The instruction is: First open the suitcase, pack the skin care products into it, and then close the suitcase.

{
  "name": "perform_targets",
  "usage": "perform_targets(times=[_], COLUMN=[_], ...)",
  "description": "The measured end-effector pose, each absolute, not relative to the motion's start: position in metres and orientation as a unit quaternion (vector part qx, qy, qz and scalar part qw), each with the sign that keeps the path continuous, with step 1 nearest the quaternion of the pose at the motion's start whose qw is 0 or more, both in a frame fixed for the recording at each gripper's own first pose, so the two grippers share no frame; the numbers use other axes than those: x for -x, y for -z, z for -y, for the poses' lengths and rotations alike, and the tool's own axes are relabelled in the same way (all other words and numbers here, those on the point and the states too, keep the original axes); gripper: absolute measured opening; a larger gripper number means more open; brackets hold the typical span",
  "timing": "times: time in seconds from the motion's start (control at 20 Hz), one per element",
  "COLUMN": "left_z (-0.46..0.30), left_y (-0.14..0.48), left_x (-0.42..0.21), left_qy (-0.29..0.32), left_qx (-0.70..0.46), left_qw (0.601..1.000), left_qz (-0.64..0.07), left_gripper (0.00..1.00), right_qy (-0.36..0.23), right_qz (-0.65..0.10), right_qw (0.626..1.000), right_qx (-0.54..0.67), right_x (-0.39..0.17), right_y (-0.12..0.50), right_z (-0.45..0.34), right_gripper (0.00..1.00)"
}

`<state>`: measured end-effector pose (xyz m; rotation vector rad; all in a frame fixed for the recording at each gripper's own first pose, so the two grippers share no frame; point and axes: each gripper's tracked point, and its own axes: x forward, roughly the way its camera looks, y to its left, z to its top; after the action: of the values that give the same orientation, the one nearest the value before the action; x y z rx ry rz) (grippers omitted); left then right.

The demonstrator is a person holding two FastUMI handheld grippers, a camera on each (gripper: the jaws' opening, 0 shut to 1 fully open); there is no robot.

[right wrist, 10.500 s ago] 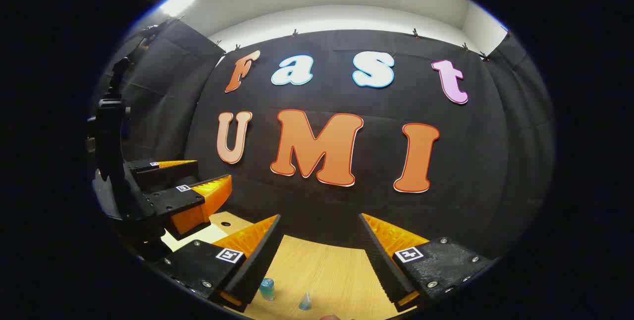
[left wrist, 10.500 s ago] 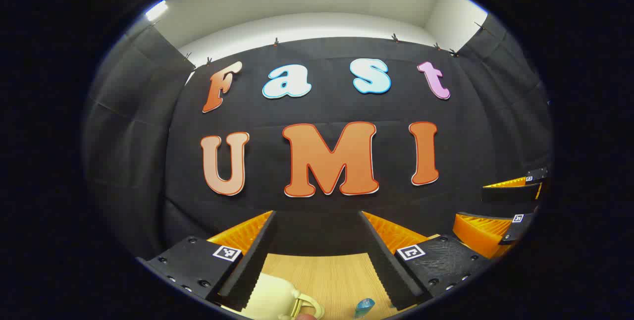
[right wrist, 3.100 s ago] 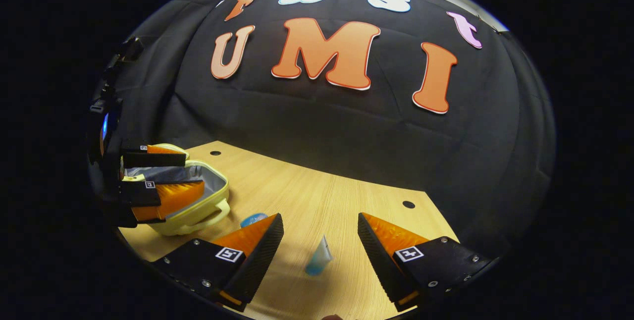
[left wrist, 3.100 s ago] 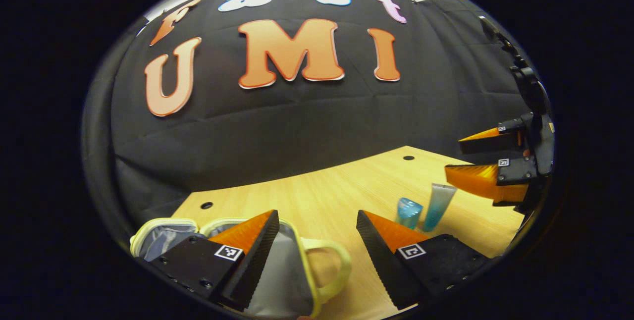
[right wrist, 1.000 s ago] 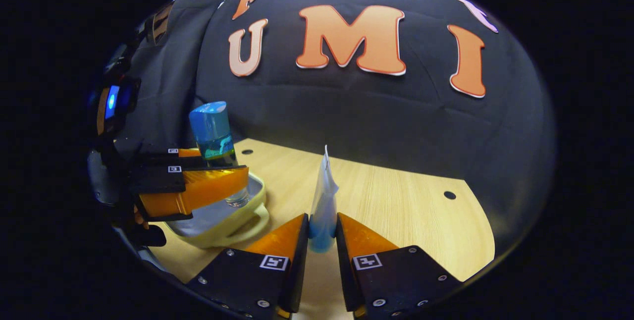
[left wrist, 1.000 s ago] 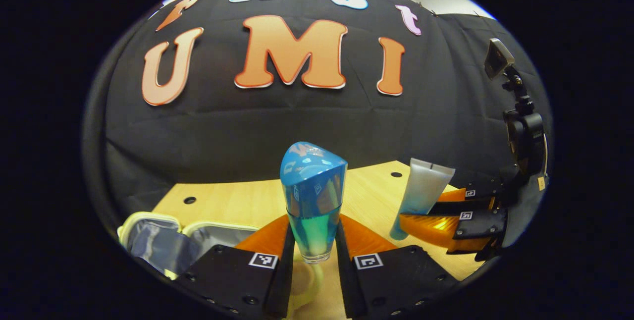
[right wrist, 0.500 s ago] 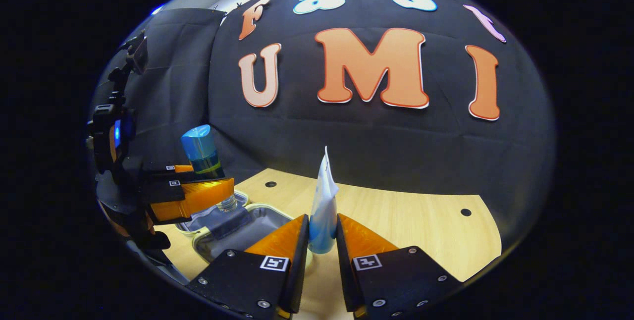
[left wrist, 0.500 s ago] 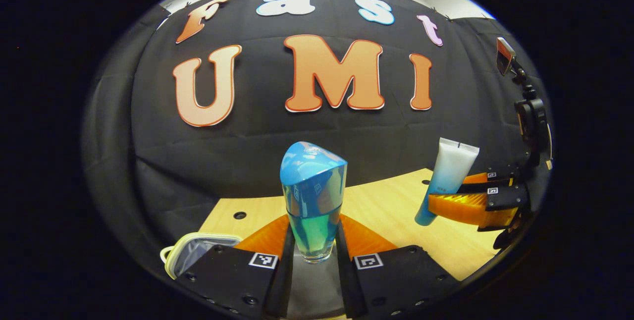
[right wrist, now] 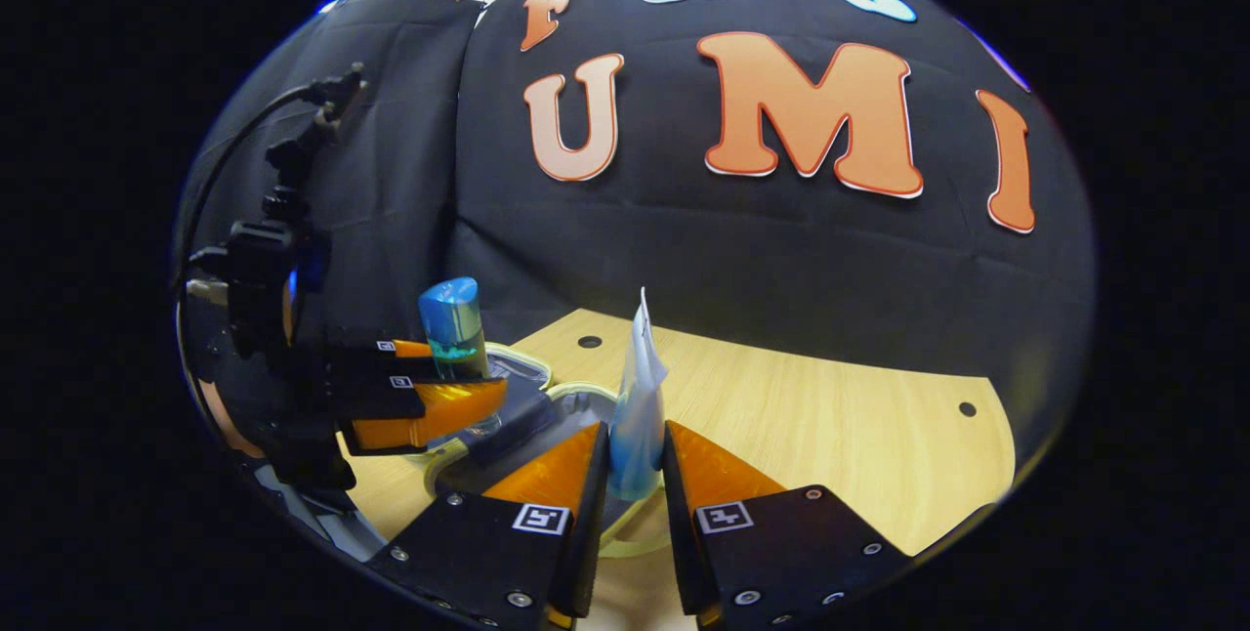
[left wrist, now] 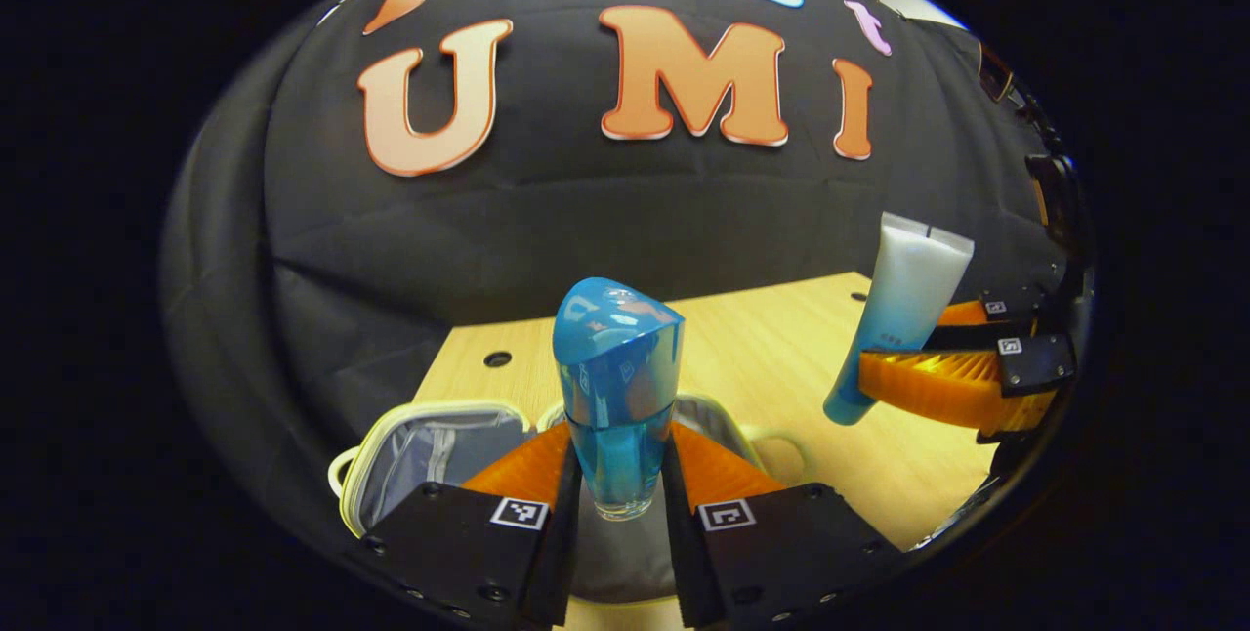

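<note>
Low in the frame centre, the left gripper (left wrist: 617, 504) has its jaws clamped low on the blue bottle (left wrist: 615, 387), above the open suitcase (left wrist: 430, 445) on the bench (left wrist: 781, 357). It looks rigid, slick, top-heavy. The right gripper (right wrist: 633, 484) pinches the soft tube (right wrist: 637, 406) near its cap.

L gripper view: L gripper (left wrist: 620, 475) holds bottle (left wrist: 617, 387) upright betw. its fingers, above open suitcase (left wrist: 430, 445), which lies on table (left wrist: 762, 357) w/ both halves flat, side by side. R gripper (left wrist: 952, 362) off to the right, over table, w/ tube (left wrist: 903, 309) clamped, tilted.

R gripper view: R gripper (right wrist: 633, 489) has tube (right wrist: 637, 416) betw. fingers, over near edge of suitcase (right wrist: 547, 406). L gripper (right wrist: 430, 382) at left w/ bottle (right wrist: 454, 328) over suitcase. Booth wall (right wrist: 781, 250) behind table (right wrist: 830, 445).
</note>
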<state>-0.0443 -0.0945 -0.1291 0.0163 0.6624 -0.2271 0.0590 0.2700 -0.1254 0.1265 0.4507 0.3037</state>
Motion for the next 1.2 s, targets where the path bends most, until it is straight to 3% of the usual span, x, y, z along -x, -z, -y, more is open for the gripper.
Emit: perform_targets(times=[0.85, 1.2], left_z=[0.082, 0.090], left_y=[0.284, 0.315], left_x=[0.068, 0.051], left_qy=[0.146, 0.146], left_qx=[-0.024, -0.056], left_qw=[0.845, 0.825], left_qz=[-0.514, -0.543], left_gripper=[0.42, 0.41], right_qy=[-0.152, -0.148], right_qz=[-0.294, -0.315], right_qw=[0.940, 0.933], right_qx=[-0.081, -0.091], right_x=[-0.052, -0.054], right_y=[0.199, 0.215], right_z=[-0.310, -0.315], right_gripper=[0.33, 0.33])
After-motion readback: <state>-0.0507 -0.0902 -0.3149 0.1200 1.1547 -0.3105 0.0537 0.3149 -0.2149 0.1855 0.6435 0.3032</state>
